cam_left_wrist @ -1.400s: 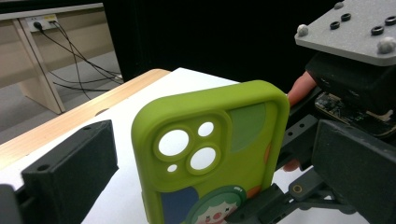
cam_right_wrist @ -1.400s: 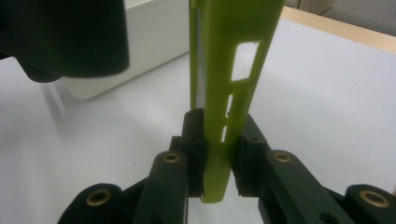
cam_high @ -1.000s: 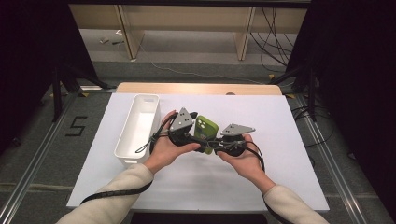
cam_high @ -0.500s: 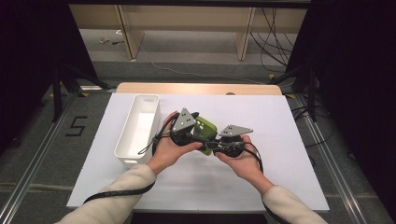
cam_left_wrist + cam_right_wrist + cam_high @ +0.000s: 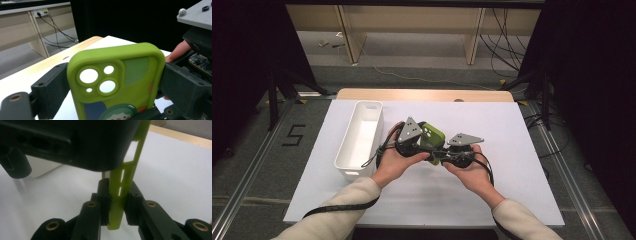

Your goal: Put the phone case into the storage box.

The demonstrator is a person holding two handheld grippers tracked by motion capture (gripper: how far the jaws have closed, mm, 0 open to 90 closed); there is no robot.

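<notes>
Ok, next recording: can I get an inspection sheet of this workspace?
Surface: white sheet over a wooden table, bare apart from the items listed.
Job's things: green silicone phone case with camera cutouts, held above the sheet; white rectangular plastic bin at the left, looks empty.
Clutter: nothing seen.
Grippers: left hand-held gripper clamps the case's long sides; right hand-held gripper pinches its thin edge.
Cables: black cable trails along the left sleeve; more on the floor behind.
Surroundings: grey floor, wooden shelving, black curtains.

Two cream sleeves [image 5: 337,207] cover the person's forearms. Each black gripper [image 5: 409,145] carries a grey three-cornered plate [image 5: 410,131], brass-coloured screws [image 5: 91,204] and a trailing black cable [image 5: 337,208].
</notes>
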